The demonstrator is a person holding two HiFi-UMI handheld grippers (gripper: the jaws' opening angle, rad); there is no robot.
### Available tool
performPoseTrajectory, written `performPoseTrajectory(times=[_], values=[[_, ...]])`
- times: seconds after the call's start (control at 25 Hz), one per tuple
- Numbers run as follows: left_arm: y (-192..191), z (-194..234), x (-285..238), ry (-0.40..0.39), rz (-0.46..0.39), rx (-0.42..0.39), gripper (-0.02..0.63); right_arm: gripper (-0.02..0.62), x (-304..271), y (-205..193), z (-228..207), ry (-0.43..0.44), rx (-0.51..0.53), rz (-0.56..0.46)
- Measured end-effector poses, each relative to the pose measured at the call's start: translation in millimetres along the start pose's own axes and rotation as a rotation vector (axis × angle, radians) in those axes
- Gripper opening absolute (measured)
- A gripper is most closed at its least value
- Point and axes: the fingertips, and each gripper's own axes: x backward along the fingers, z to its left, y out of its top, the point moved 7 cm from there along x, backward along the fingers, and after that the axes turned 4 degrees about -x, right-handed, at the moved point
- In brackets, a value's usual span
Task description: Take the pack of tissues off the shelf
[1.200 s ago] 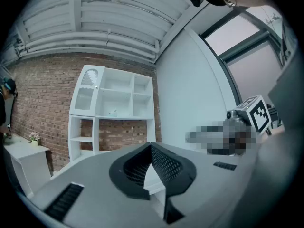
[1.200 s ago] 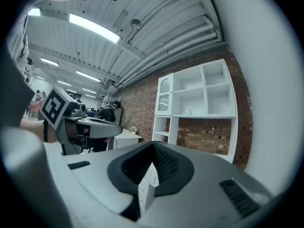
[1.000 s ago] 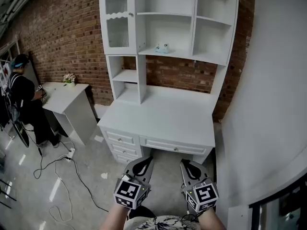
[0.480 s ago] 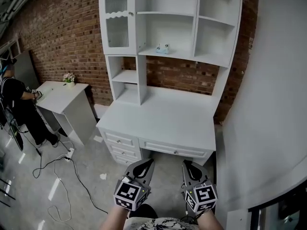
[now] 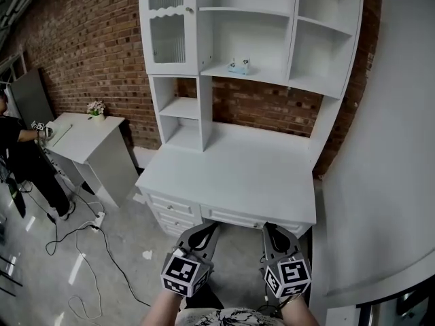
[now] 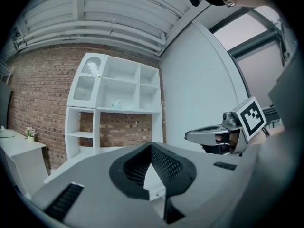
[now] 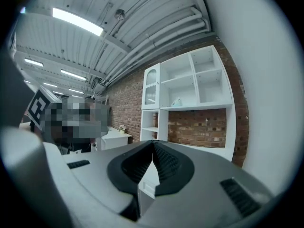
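Bottom centre: left gripper (image 5: 212, 225) and right gripper (image 5: 267, 227), jaws pressed together, empty; pack of tissues (image 5: 238, 66) on shelf (image 5: 279, 79), upper centre.

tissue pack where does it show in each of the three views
Head view: pack of tissues on the middle shelf, top centre.
Left gripper view: small pale shape, left of centre.
Right gripper view: right of centre, above the brick.
Shared landmark: the arched glass door, just left of that shelf.

The left hand-held gripper (image 6: 151, 148) has its jaws together, facing the white shelf unit (image 6: 114, 110).
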Motion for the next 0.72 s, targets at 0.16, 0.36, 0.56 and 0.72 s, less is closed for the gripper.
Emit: performPoseTrajectory(times=[0.16, 0.36, 0.56, 0.72], values=[[-1, 48, -36, -0.014, -0.006, 0.007, 0.003, 0.008, -52, 8, -10, -0.053, 0.005, 0.008], [7, 126, -83, -0.037, -0.017, 0.017, 0.003, 0.008, -134, 31, -15, -0.096, 0.010, 0.008], [25, 206, -133, -0.080, -0.051, -0.008, 0.003, 0.008, -220, 59, -18, -0.138, 0.027, -0.012], [30, 262, -170, -0.108, -0.047, -0.018, 0.003, 0.008, -280, 70, -25, -0.178, 0.016, -0.012]])
